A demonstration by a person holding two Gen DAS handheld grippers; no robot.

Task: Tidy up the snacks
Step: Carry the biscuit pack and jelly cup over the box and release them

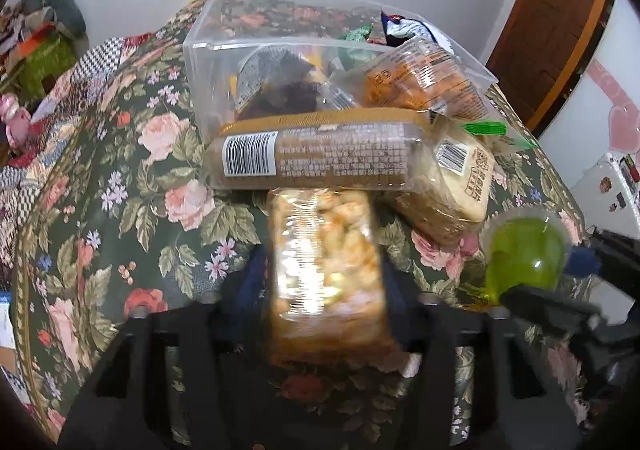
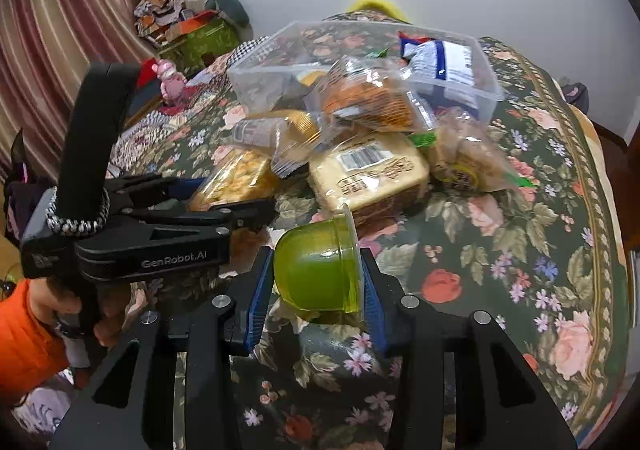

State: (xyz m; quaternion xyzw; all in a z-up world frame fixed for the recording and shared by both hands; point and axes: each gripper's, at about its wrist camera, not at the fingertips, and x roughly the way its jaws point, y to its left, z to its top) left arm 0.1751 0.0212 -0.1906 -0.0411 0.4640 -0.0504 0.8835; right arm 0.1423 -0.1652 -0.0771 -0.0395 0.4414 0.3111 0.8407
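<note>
Green jelly cup [image 2: 320, 270] sits on its side, pinched between the right gripper [image 2: 316, 290] pads, rim towards the right pad. The left gripper [image 1: 326, 278] has closed on a popcorn pack [image 1: 326, 270] (blurred, but the pads press its sides), its long axis running straight ahead. The clear bin [image 2: 460, 89] lies dead ahead of both, beyond the snack pile; the left looks nearer.

The left gripper [image 1: 326, 282] clamps a clear snack bag [image 1: 326, 274], just below a long barcoded packet [image 1: 316, 155] lying against the clear bin [image 1: 208, 61].
</note>
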